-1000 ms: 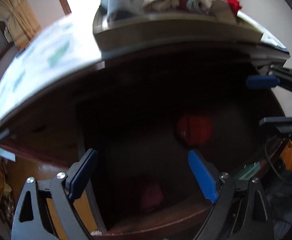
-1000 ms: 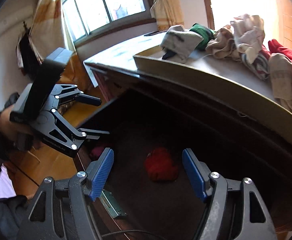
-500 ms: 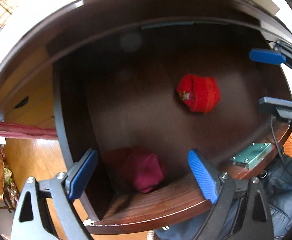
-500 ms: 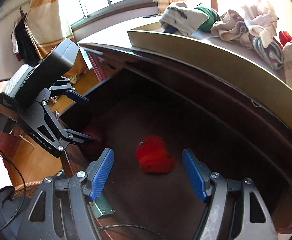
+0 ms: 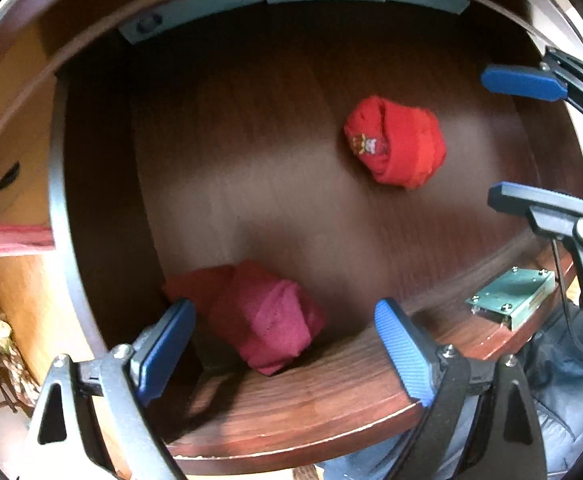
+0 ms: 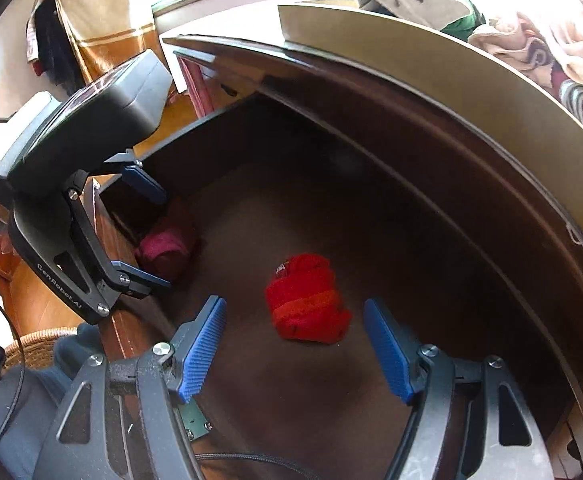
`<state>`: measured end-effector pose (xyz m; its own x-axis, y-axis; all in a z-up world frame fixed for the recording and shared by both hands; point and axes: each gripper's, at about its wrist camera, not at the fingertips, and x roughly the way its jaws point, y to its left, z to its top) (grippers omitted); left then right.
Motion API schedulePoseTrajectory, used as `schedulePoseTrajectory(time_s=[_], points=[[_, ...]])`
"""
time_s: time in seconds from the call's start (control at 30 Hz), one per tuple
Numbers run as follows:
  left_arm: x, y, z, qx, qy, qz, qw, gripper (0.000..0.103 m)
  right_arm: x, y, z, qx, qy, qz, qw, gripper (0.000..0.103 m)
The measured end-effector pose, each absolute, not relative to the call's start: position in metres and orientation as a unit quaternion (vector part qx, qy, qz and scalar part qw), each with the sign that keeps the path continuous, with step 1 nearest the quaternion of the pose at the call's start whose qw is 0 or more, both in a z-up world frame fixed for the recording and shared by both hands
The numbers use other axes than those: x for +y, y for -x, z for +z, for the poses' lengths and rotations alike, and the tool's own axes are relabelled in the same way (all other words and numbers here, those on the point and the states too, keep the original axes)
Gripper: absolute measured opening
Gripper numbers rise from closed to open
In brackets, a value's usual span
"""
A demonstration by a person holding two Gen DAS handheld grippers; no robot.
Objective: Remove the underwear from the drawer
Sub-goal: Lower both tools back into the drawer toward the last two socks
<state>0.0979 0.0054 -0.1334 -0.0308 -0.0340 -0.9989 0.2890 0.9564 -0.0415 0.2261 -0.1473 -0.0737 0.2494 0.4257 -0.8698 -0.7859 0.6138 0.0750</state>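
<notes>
The dark wooden drawer point(image 5: 291, 412) stands pulled out. A rolled maroon underwear point(image 5: 263, 320) lies in its front left corner. My left gripper point(image 5: 283, 311) points straight down over it, open, one finger on each side of the roll and neither pad touching. A rolled red underwear point(image 5: 395, 142) lies apart on the drawer floor. In the right wrist view that red underwear point(image 6: 307, 300) sits just beyond my open right gripper point(image 6: 295, 312), framed between its blue pads. There the left gripper point(image 6: 159, 236) hangs over the maroon underwear point(image 6: 167, 244).
A metal lock plate point(image 5: 511, 296) is fixed to the drawer's front edge. A beige board point(image 6: 411, 44) and a pile of clothes point(image 6: 531, 44) lie on the dresser top above. A wicker basket point(image 6: 31, 348) and wooden floor are at the left. A person's dark trousers point(image 5: 559, 420) are close to the drawer front.
Both grippers tipped downward and sank toward the drawer. The left view swung from the dresser top to the drawer floor, with the maroon roll now between its fingers. The red roll looms larger on the right.
</notes>
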Motion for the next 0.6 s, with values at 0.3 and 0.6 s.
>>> schedulePoseTrajectory(time_s=[0.3,0.6], points=[[0.0,-0.106,-0.142,0.723,-0.097,-0.121,0.673,0.094,-0.143,-0.229,-0.088,0.48,0.204,0.388,0.76,0.073],[-0.027,-0.115,-0.149,0.725,-0.1,-0.123,0.67,0.099,-0.139,-0.24,-0.105,0.499,0.202,0.383,0.751,0.073]])
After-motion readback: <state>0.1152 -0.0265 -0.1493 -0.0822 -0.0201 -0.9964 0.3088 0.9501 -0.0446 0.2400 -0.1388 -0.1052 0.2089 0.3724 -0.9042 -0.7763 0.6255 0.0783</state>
